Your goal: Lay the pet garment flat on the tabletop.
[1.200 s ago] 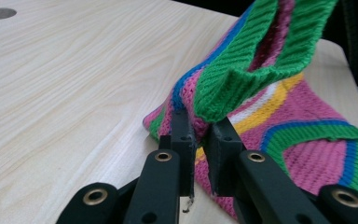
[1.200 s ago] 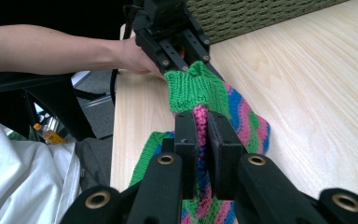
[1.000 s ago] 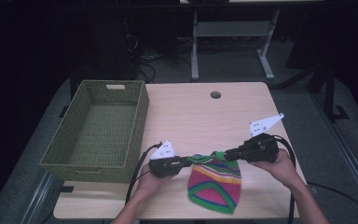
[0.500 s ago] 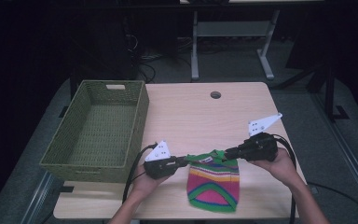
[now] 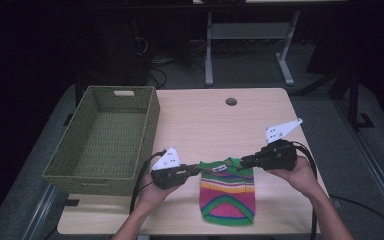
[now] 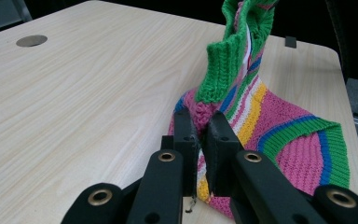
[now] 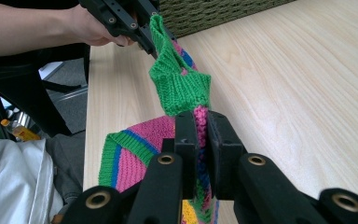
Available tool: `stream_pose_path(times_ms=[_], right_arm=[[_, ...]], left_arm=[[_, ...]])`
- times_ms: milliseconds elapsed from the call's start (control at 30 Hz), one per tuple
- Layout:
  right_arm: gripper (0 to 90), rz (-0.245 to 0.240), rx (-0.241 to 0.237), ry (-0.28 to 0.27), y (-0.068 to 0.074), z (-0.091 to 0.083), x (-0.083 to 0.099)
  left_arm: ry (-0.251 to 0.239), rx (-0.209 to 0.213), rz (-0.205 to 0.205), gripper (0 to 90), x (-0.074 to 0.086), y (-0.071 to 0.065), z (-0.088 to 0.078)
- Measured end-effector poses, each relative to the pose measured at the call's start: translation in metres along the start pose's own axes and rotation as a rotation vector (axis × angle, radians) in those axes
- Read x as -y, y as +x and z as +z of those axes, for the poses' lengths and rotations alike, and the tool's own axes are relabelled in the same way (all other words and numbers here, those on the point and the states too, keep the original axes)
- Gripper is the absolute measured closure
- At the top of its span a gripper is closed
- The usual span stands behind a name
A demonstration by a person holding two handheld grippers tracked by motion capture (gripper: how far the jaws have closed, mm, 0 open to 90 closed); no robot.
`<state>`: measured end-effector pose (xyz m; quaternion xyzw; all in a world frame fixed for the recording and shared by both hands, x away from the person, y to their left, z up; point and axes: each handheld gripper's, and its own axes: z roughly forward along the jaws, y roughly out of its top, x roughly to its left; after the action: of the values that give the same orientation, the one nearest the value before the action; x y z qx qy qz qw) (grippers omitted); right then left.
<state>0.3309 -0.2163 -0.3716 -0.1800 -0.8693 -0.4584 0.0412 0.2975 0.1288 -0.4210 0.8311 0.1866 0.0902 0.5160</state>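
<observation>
A striped knitted sweater (image 5: 227, 192) in pink, green, yellow and blue hangs between both grippers near the table's front edge, its lower part resting on the wood. My left gripper (image 5: 196, 169) is shut on its left top corner; its own view has the jaws pinching the pink and green knit (image 6: 223, 98) at the gripper tips (image 6: 200, 133). My right gripper (image 5: 243, 162) is shut on the right top corner, where the green ribbed edge (image 7: 179, 81) bunches above the pinched jaws (image 7: 201, 126). The left gripper (image 7: 144, 35) and its hand appear farther off there.
A green woven basket (image 5: 105, 142) stands empty on the left of the table, close to the left hand. A round cable hole (image 5: 231, 101) lies at the back of the wooden tabletop (image 5: 205, 125). Cables trail from both grippers over the front edge.
The left gripper has moved a little left and lifted its corner, so the sweater's top edge is now stretched taut between the grippers. The right gripper stayed put.
</observation>
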Motion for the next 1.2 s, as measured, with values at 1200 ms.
stream_pose_path(times_ms=[1200], right_arm=[[83.1,0.004,0.036,0.02,-0.006,0.0,-0.012]], left_arm=[[0.053,-0.048,-0.004,84.7,-0.023,0.013,-0.006]])
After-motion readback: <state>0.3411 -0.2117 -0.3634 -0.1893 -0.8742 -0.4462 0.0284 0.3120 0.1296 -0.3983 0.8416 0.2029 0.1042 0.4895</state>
